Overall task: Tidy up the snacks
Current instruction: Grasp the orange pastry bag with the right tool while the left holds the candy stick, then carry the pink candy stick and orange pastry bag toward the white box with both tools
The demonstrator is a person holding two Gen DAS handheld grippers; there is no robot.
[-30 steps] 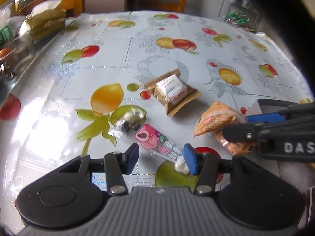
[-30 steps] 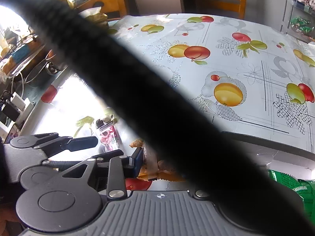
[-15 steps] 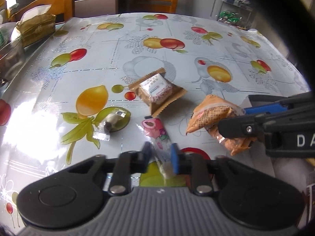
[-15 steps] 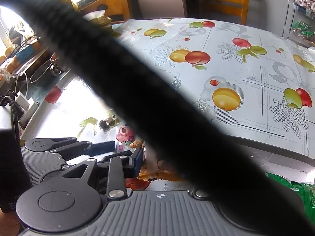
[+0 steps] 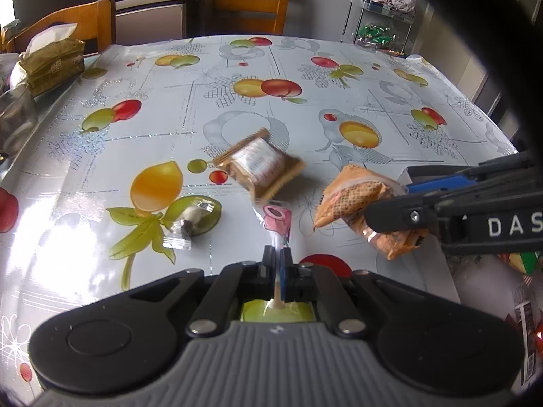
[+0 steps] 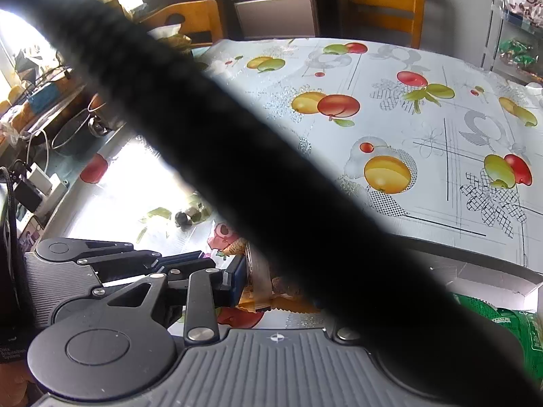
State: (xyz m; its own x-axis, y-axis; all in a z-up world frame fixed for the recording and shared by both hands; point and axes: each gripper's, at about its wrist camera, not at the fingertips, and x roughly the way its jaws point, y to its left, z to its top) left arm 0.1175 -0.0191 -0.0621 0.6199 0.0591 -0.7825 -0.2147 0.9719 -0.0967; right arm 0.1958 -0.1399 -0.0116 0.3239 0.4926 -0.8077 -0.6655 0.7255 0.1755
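Note:
My left gripper [image 5: 278,257] is shut on the near end of a thin pink snack packet [image 5: 277,215], which sticks out ahead of the pads over the fruit-print table [image 5: 169,129]. To the right, my right gripper [image 5: 400,200] is shut on an orange waffle-cone packet [image 5: 353,200]. A brown biscuit packet [image 5: 259,166] and a clear-wrapped candy [image 5: 190,220] lie loose on the table. In the right wrist view, the cone packet [image 6: 261,281] sits against the left finger [image 6: 234,278]; the other finger is hidden. The left gripper [image 6: 183,261] and pink packet [image 6: 222,235] show beside it.
A blurred black band [image 6: 271,186] crosses the right wrist view. A white box [image 6: 492,278] holding a green packet [image 6: 502,318] stands at the near right. A tissue pack [image 5: 51,64] sits far left; wooden chairs [image 5: 247,3] and a wire rack [image 5: 376,30] stand behind.
The left jaws closed from wide apart onto the near end of the pink packet, whose far end rose off the table. The right gripper kept still with the cone packet.

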